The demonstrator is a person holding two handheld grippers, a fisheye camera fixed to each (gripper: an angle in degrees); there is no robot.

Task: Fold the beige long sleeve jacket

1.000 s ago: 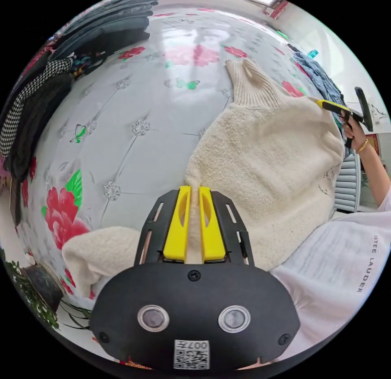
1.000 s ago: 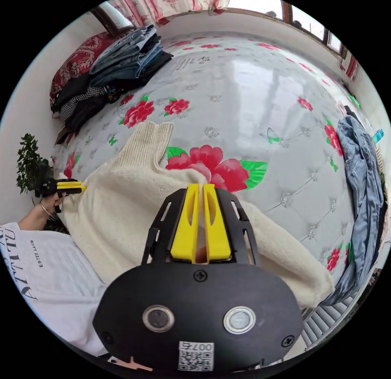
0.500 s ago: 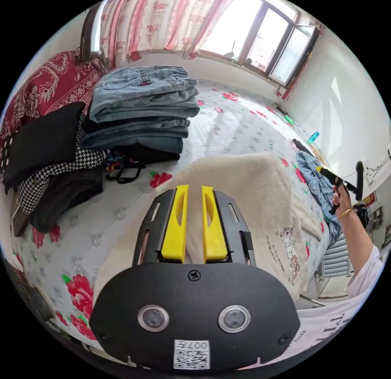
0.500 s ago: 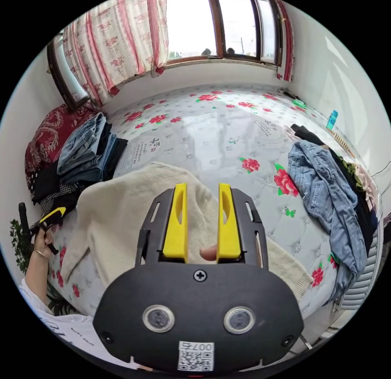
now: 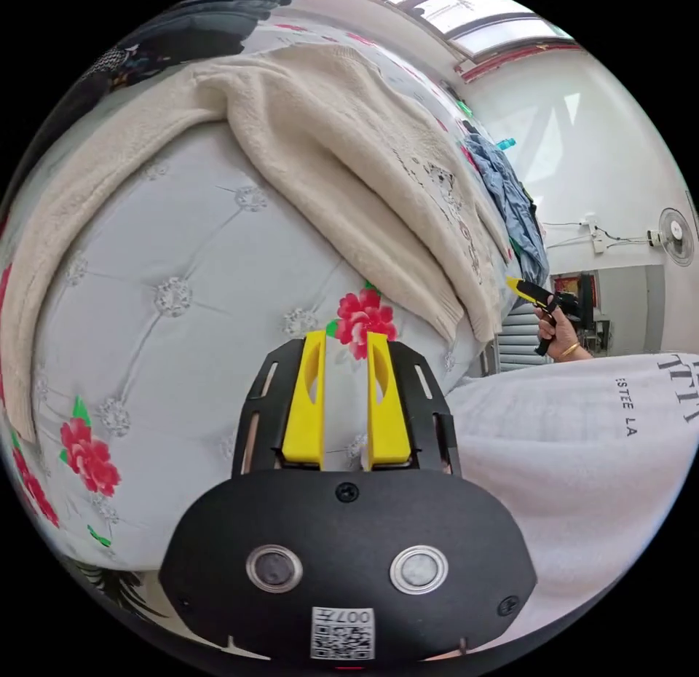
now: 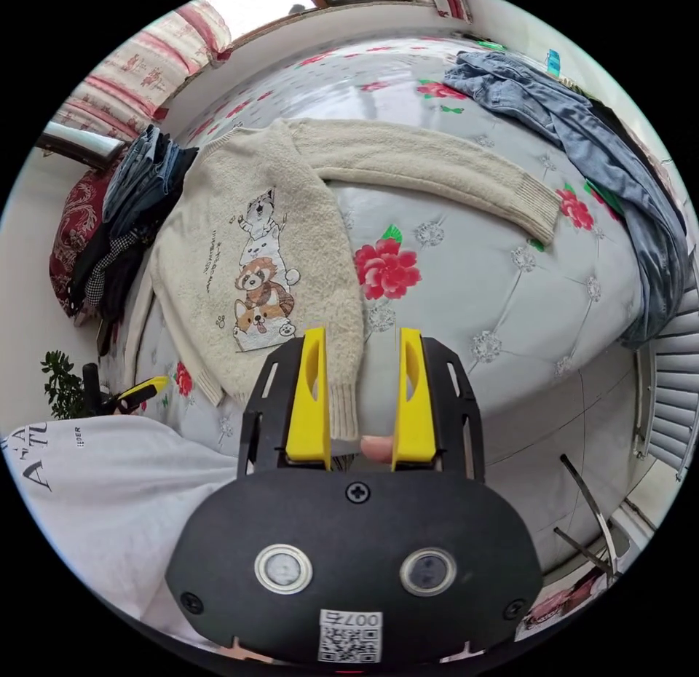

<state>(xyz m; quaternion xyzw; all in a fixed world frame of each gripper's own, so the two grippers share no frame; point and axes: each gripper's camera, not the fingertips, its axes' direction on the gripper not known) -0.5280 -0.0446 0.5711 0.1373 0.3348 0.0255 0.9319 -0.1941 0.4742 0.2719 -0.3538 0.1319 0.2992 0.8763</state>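
A padded grey bed cover [image 6: 466, 284] printed with red flowers filled the room's middle, a stack of folded jeans [image 6: 142, 178] at one side and a loose denim garment [image 6: 582, 124] at the other. The beige jacket [image 6: 247, 262] lay spread flat, picture side up, one sleeve [image 6: 429, 164] stretched across the cover. The right gripper [image 6: 362, 386] stood open over the hem, gripping nothing; the left gripper [image 5: 344, 393] (jaws parted only slightly) hung empty above bare cover. The likely trouble: the fluffy knit is thick, so a shallow pinch could slip, and the hem near the bed's edge might slide off when pulled.
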